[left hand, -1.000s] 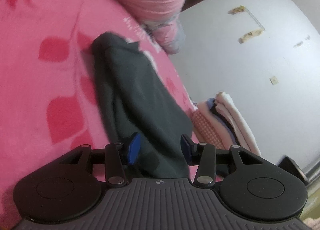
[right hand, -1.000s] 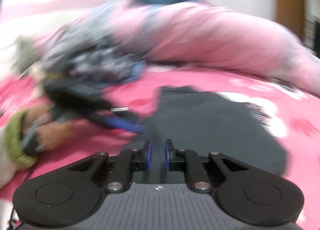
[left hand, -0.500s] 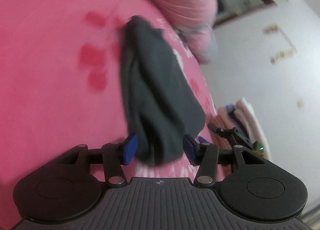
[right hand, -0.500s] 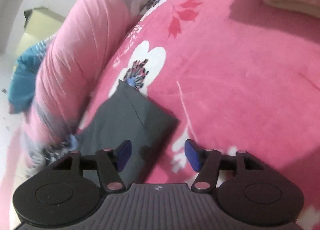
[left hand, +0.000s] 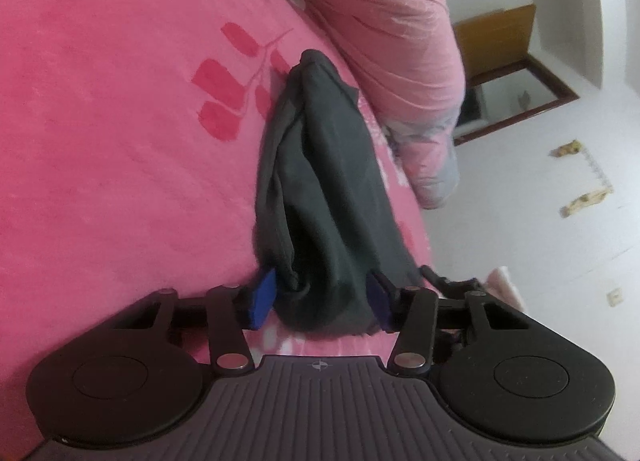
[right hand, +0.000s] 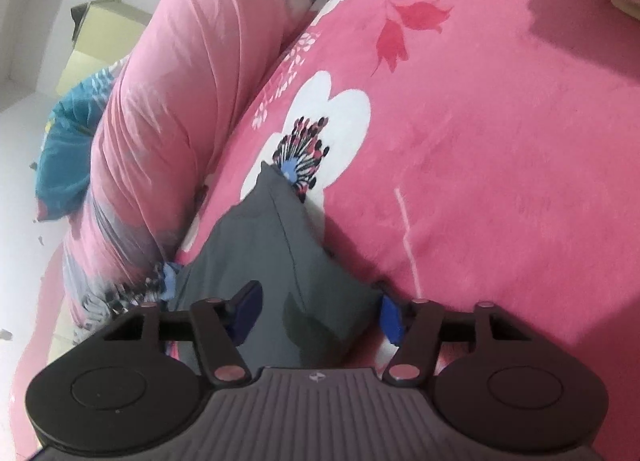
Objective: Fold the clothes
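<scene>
A folded dark grey garment (left hand: 328, 197) lies on the pink flowered bedspread (left hand: 120, 141). My left gripper (left hand: 320, 301) is open, its blue-padded fingers standing on either side of the garment's near end. In the right wrist view the same garment (right hand: 276, 261) shows as a flat grey wedge on the bedspread (right hand: 500, 181). My right gripper (right hand: 316, 313) is open and straddles the garment's near edge. Neither gripper is closed on the cloth.
A rolled pink quilt (left hand: 380, 21) lies along the bed beside the garment; it also shows in the right wrist view (right hand: 168, 141). A teal pillow (right hand: 68, 149) lies beyond it. The other gripper's black parts (left hand: 448, 281) show past my left gripper's right finger. White floor (left hand: 540, 221).
Both grippers swung around to opposite ends of the garment. The right gripper opened from nearly shut and came closer over the garment's edge. The left gripper stayed open around its end.
</scene>
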The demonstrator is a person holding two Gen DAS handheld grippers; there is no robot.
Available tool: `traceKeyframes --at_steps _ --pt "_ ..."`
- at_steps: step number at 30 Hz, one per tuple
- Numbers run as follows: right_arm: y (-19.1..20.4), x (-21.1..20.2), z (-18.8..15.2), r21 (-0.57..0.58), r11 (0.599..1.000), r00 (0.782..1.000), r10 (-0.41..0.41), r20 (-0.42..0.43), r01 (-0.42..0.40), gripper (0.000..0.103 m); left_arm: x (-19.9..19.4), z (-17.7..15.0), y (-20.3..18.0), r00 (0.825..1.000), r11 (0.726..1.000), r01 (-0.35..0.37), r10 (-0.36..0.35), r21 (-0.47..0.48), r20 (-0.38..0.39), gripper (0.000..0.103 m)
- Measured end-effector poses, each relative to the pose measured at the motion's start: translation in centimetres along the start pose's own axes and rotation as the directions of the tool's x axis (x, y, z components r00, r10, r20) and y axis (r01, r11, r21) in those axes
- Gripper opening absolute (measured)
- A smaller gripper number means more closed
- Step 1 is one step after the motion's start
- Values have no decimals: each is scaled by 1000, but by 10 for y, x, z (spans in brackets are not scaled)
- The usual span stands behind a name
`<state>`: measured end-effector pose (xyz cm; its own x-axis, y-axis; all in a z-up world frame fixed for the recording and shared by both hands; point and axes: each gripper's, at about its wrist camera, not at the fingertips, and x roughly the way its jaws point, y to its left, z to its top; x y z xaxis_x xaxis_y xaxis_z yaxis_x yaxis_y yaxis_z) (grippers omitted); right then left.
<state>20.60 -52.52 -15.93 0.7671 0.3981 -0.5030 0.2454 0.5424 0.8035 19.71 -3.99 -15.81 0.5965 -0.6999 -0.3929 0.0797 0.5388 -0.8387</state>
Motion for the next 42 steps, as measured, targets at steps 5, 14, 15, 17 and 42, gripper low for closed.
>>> traceKeyframes --at_steps 5,14,15,17,42 --pt "-11 2 -1 33 999 999 22 36 -24 33 2 -13 -11 997 997 -59 56 54 61 41" --pt "0 -23 -24 94 995 993 7 121 -19 4 -14 -15 -7 990 996 -58 65 -64 127 2" --pt "3 -30 -29 94 995 991 6 133 -18 4 -19 -13 -6 991 997 -43 51 -67 120 2" --pt "8 -46 -43 94 995 989 5 148 -19 4 -31 -7 -4 995 997 -18 25 -70 98 2" --pt "70 -202 -177 -365 901 948 -129 292 235 47 -157 -41 -11 979 934 -192 162 302 122 38"
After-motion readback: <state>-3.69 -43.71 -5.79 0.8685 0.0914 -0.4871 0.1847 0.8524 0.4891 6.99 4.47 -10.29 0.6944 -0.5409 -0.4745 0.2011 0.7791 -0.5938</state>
